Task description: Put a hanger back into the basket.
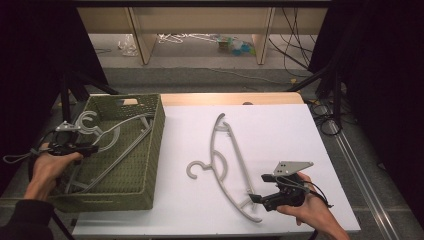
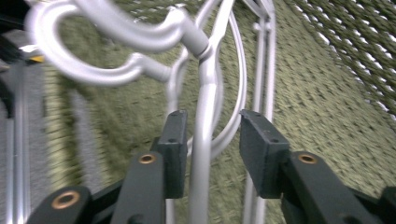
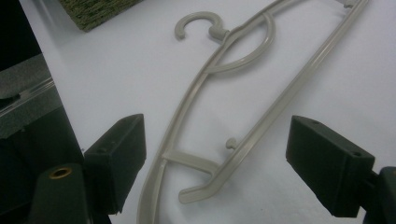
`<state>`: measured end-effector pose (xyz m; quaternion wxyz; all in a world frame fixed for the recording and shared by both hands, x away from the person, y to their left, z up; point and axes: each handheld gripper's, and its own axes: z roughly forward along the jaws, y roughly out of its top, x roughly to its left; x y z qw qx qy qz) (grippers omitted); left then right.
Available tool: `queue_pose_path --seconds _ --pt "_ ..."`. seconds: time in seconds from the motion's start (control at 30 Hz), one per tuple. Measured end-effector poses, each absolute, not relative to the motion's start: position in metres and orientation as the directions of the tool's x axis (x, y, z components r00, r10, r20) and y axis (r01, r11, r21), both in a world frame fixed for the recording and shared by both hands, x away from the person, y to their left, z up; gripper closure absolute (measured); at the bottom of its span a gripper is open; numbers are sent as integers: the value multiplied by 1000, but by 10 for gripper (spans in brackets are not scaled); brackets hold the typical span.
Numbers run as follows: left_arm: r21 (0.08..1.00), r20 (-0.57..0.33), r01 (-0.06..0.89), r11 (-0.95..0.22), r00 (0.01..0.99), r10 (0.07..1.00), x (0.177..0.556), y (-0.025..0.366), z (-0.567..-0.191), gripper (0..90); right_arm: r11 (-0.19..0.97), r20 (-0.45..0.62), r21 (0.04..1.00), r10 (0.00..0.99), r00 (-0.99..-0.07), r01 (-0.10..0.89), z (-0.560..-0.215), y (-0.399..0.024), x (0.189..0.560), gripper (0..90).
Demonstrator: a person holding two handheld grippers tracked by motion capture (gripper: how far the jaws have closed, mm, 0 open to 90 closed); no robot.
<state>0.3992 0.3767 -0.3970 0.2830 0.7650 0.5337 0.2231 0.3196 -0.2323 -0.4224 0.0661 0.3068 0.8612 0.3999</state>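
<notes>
L gripper (image 1: 92, 148) at the left rim of the green basket (image 1: 150, 150), which sits on the table's left edge. Jaws parted, straddling a rod of the grey hanger (image 2: 203, 140) lying inside the basket; the left pad (image 2: 175, 154) looks just against the rod and the right pad stands apart, so released, not clamping (a 2nd hanger's hook is blurred just behind it in the left gripper view). R gripper (image 1: 256, 198) near the table's front edge, toward the right corner, jaws wide apart, nothing gripped. Beige hanger (image 1: 227, 160) lies flat mid-table on the white top (image 1: 280, 130), hook toward the basket; its near end sits btwn the R jaws, not touched
</notes>
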Motion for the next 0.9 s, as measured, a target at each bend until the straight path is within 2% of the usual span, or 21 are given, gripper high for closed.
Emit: queue_pose_path --seconds 0.07,0.13,0.23,0.3,0.47,0.67,0.9 --pt "688 39 676 -263 328 944 394 378 -393 590 490 139 724 586 -799 485 -422 -232 319 208" --pt "708 43 659 -254 319 947 388 376 -388 526 490 129 732 583 -802 474 -423 -231 319 208" --pt "746 47 614 -257 337 940 374 368 -379 490 484 128 734 590 -797 476 -423 -230 319 207" --pt "794 16 572 -205 318 948 366 359 -374 427 482 134 730 594 -793 484 -424 -230 319 206" --pt "851 -16 498 -164 338 941 342 328 -364 381 471 136 740 594 -793 480 -424 -229 319 204" --pt "897 -44 411 -163 451 891 320 292 -362 327 452 121 760 608 -785 468 -425 -229 320 200" --pt "917 -55 358 -174 547 835 302 253 -368 235 423 124 773 630 -766 473 -425 -229 320 197"
